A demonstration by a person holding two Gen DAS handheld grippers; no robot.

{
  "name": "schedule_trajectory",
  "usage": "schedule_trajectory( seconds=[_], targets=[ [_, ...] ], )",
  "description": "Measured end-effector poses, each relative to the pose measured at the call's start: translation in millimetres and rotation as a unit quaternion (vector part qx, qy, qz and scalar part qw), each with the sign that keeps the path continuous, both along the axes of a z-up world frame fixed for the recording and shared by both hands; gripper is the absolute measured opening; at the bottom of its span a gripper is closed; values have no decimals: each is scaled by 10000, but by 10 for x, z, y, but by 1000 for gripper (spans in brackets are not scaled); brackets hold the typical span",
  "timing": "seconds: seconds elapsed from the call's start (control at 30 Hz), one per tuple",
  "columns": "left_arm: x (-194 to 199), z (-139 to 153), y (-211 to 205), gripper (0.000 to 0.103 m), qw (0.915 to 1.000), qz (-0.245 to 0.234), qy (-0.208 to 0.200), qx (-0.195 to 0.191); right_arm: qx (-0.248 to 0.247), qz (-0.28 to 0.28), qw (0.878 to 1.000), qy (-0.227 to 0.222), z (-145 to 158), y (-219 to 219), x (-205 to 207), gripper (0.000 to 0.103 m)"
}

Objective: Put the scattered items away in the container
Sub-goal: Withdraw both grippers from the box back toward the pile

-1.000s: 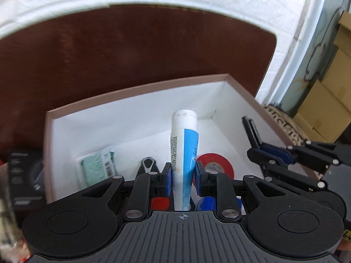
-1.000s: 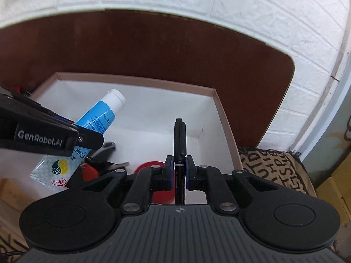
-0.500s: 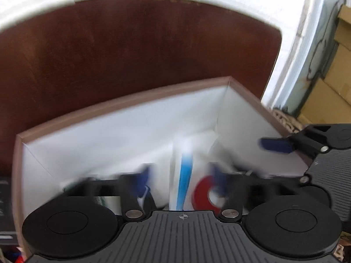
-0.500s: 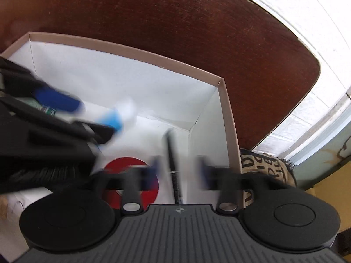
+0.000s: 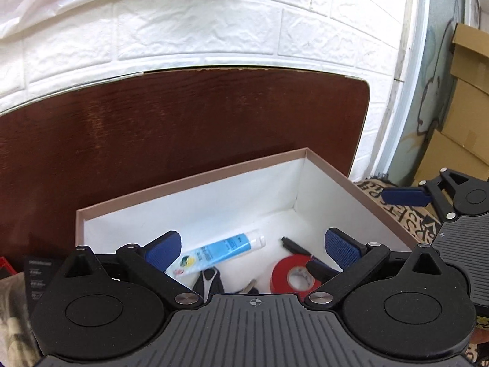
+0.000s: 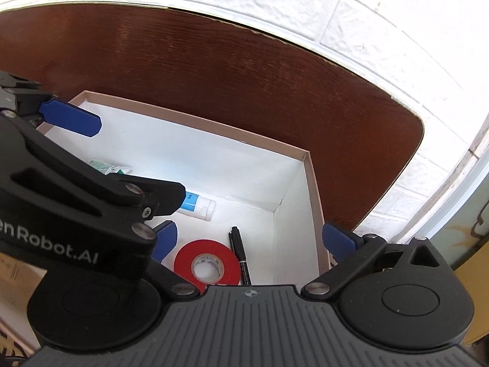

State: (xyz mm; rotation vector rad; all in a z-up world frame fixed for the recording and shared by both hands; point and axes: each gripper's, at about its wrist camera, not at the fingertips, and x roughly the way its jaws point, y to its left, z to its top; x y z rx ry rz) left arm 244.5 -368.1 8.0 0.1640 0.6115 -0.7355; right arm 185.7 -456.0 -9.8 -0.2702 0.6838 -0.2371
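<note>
Both tools hang over the box (image 5: 195,180) with their jaws spread wide and nothing between them. The left tool (image 5: 253,244) sits above the blue and white tube (image 5: 223,249), and the right tool (image 6: 244,238) above the black pen (image 6: 240,252).

The step in hand looks like drawing away from the box to fetch whatever is left outside. To do it well, lift each tool straight up until the fingers are above the pinkish rim, then swing outward one at a time, since the two tools are close together and the left one crosses the right view. Keep the jaws open so nothing inside gets snagged.

The tube lies flat on the white floor of the box, cap toward the far right corner. The pen lies along the right wall, just beside the red roll of tape (image 6: 207,264). A green and white sachet (image 6: 107,166) rests near the far left, and a dark, key-like thing (image 5: 209,279) sits by the tube, though it is too hidden to name surely. The box stands on a dark brown bench (image 5: 183,122).
</note>
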Motion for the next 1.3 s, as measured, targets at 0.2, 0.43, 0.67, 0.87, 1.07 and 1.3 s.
schedule_trajectory(
  seconds=[0.2, 0.43, 0.67, 0.87, 1.07, 1.3],
  targets=[
    [-195, 144, 136, 103, 9997, 47, -244, 83, -25, 39, 10000, -88, 42, 128, -149, 102],
    [-539, 307, 435, 103, 9988, 338, -322, 125, -28, 130, 9992, -366, 131, 418, -480, 102],
    [-1033, 338, 921, 103, 9974, 633, -337, 107, -212, 344, 9971, -640, 226, 917, -966, 103],
    [-1438, 244, 1473, 103, 9952, 952, -238, -49, -213, 704, 9923, -995, 179, 1390, -1376, 103],
    [-1715, 93, 1988, 103, 9911, 1325, -112, -29, 217, 1137, 9871, -1110, 42, 1870, -1645, 103],
    [-1912, -147, 2432, 103, 9834, 1784, -48, 313, 894, 1625, 9790, -849, -177, 2328, -1752, 103]
  ],
)
